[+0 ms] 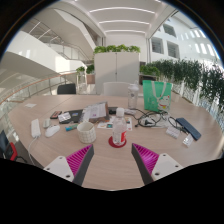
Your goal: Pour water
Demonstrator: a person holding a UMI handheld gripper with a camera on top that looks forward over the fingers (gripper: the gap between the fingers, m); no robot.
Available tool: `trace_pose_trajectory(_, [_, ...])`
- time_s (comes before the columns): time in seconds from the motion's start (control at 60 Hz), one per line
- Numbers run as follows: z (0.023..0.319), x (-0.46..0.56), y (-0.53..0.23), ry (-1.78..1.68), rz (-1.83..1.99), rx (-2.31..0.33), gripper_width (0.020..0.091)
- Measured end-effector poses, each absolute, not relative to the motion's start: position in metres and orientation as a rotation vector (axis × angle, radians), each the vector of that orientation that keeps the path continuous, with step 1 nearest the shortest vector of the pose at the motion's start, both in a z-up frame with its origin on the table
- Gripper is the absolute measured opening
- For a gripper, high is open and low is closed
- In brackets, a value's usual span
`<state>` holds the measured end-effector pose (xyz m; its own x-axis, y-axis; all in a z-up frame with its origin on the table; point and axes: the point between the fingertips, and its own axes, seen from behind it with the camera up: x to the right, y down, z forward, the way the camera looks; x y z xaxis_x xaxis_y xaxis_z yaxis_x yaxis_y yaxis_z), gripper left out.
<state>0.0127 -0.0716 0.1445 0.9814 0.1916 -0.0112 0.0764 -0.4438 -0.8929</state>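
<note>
A small white bottle with a red label (pixel 118 129) stands on a red saucer (pixel 118 142) on the wooden table (pixel 110 168), just ahead of my fingers and slightly right of the midline. A white ribbed cup (pixel 87 130) sits to its left. My gripper (pixel 110 162) is open above the table with nothing between its magenta pads (pixel 72 162). It hangs short of both objects.
Beyond the bottle lie a grey box (pixel 95 112), a small white cup (pixel 120 112), tangled cables (pixel 150 120), a green bag (pixel 155 95) and a dark blue case (pixel 188 127). A white container (pixel 36 128) stands far left. A white cabinet topped with plants (pixel 117 66) is behind the table.
</note>
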Motion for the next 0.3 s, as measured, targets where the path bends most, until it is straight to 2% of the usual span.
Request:
trace_pose_trajectory(0.117, [0.167,0.008,-0.111,-0.153,0.071,-2.026,0.0837])
trace_pose_trajectory(0.3, [0.178,-0.003,-0.15,-0.066,0.052,-2.068,0.0835])
